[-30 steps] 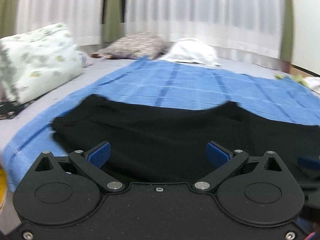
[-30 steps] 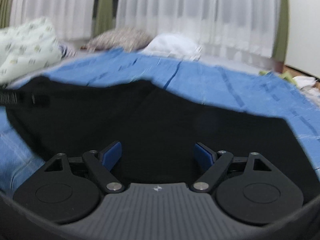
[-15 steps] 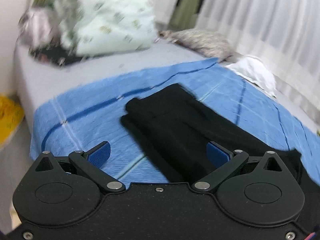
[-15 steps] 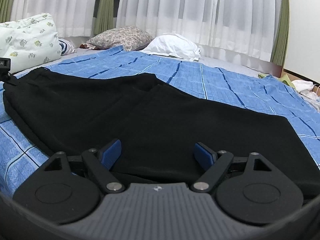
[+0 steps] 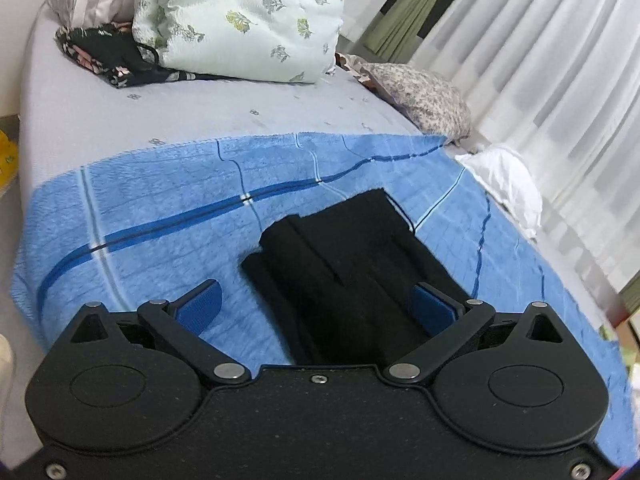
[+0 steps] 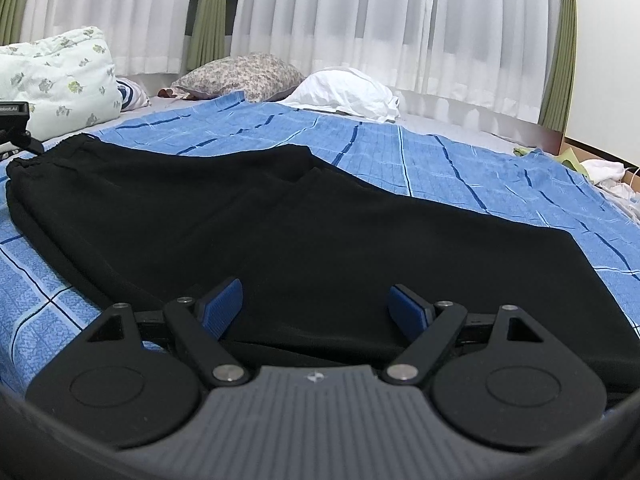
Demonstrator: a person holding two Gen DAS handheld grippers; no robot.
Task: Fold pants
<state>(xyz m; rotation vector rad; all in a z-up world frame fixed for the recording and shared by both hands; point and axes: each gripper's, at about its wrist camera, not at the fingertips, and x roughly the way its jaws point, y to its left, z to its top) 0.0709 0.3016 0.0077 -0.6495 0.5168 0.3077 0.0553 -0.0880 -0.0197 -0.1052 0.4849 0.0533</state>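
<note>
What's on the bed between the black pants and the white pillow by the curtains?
Only blue checked blanket lies between the black pants and the white pillow, in the right wrist view.

Black hand-held gripper (image 5: 316,300), blue pads (image 5: 199,307), silver screws

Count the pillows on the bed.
3. A floral white pillow at the far left, a speckled brown pillow by the curtains, and a plain white pillow beside it. Others may lie out of view.
</note>
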